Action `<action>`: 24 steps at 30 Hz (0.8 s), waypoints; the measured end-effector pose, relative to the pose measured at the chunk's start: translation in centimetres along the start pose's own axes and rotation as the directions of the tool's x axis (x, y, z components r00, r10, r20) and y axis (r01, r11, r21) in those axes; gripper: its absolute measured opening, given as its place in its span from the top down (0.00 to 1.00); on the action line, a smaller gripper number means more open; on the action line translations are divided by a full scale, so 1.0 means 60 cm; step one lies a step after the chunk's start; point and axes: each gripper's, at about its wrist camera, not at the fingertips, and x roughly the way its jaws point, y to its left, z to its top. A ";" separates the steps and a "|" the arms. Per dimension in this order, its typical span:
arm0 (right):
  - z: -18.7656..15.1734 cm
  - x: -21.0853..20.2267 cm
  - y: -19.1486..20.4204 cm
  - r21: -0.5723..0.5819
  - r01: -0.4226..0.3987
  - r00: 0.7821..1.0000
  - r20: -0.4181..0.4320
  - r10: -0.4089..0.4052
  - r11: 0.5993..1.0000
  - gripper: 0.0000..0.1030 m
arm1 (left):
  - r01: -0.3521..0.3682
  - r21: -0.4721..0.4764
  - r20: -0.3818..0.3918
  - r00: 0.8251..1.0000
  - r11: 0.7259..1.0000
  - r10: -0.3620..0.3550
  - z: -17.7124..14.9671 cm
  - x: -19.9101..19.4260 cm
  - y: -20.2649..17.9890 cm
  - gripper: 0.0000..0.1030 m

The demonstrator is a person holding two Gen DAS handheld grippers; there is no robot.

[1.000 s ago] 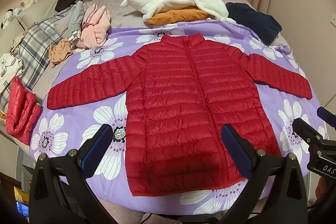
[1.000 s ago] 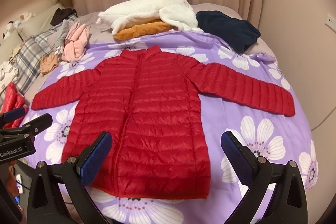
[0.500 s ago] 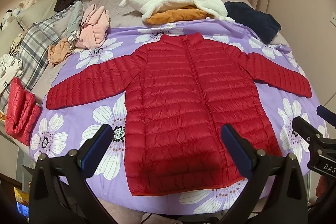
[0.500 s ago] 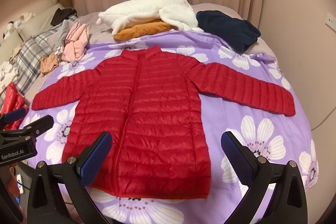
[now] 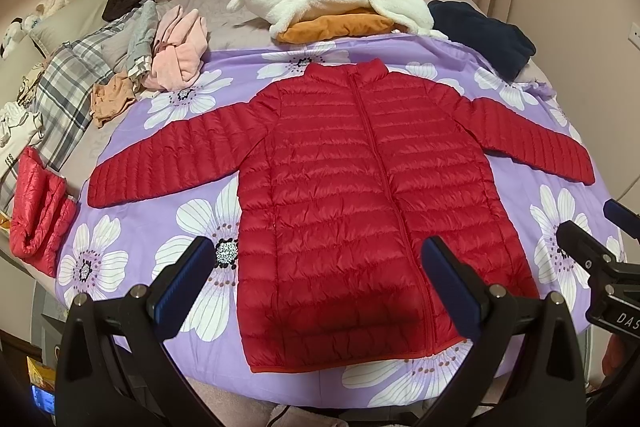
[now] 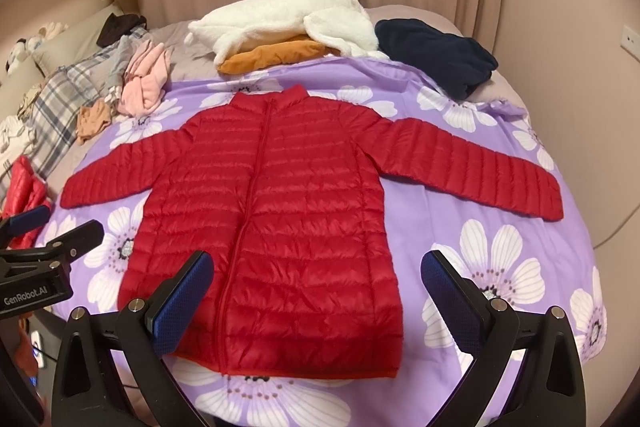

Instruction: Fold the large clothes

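I look down over a bed spread with a purple sheet printed with white flowers (image 5: 132,227). Starting at my left, my left tool (image 5: 320,283) hovers above the near edge with its blue-padded fingers wide apart, holding nothing. Ahead of it a quilted red puffer jacket (image 5: 360,203) lies flat and zipped, front up. Its long axis runs straight away from me, hem nearest, collar farthest, and its sleeves stretch out to either side. The left sleeve (image 5: 176,155) lies forward and left of this tool, so I judge it the left tool's natural first fold. Further right, my right tool (image 6: 316,287) also hangs spread apart and empty, over the hem, with the right sleeve (image 6: 476,167) forward and to its right.
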 end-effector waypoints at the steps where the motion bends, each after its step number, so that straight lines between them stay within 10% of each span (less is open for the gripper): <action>1: 0.000 0.000 0.000 0.001 0.001 1.000 0.000 -0.001 1.000 0.01 | 0.000 0.000 -0.001 1.000 1.000 0.000 0.000 0.000 0.000 0.00; 14: -0.001 0.001 0.000 0.011 -0.001 1.000 0.001 0.001 1.000 0.01 | 0.001 -0.002 -0.003 1.000 1.000 -0.001 -0.003 0.002 -0.001 0.00; 24: -0.015 0.019 -0.091 0.249 -0.215 0.977 0.071 0.203 0.944 0.01 | 0.183 -0.113 0.003 0.983 0.977 -0.184 -0.006 0.045 0.020 0.00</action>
